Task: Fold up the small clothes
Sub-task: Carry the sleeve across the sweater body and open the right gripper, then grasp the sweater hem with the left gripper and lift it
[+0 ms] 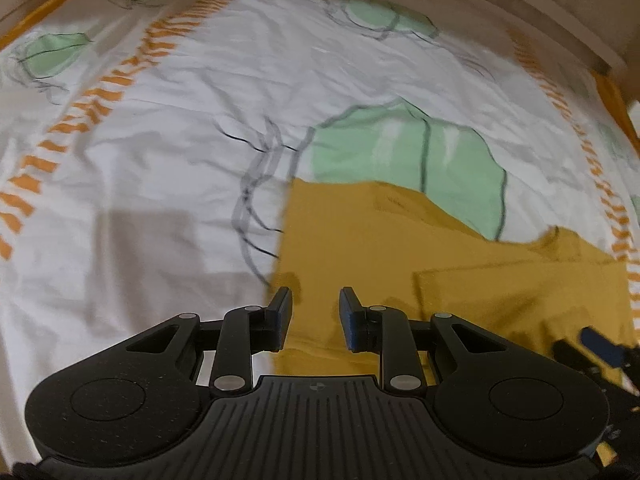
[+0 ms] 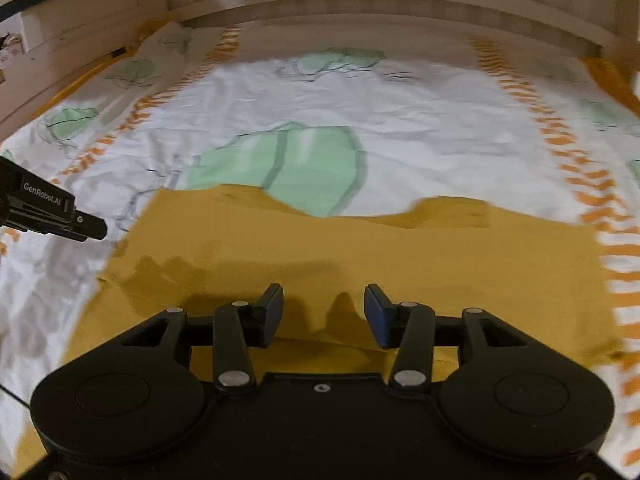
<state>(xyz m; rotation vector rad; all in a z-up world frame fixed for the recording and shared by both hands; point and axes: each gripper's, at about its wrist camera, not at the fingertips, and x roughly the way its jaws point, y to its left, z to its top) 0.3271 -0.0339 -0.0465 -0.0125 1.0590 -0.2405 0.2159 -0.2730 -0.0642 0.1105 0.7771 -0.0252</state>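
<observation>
A mustard-yellow garment [image 1: 400, 248] lies flat on the patterned bedsheet [image 1: 160, 160]; in the right wrist view the garment [image 2: 320, 248] spans most of the width, with a folded layer near the grippers. My left gripper [image 1: 315, 300] is open and empty, over the garment's left edge. My right gripper [image 2: 323, 300] is open and empty, above the garment's near part. The left gripper shows at the left of the right wrist view [image 2: 60, 216], and part of the right gripper shows at the lower right of the left wrist view [image 1: 592, 348].
The sheet [image 2: 420, 128] is white with green leaf prints and orange dashed stripes. A wooden bed frame [image 2: 360, 4] runs along the far side and left. An orange edge of the bed [image 1: 616, 104] shows at the right.
</observation>
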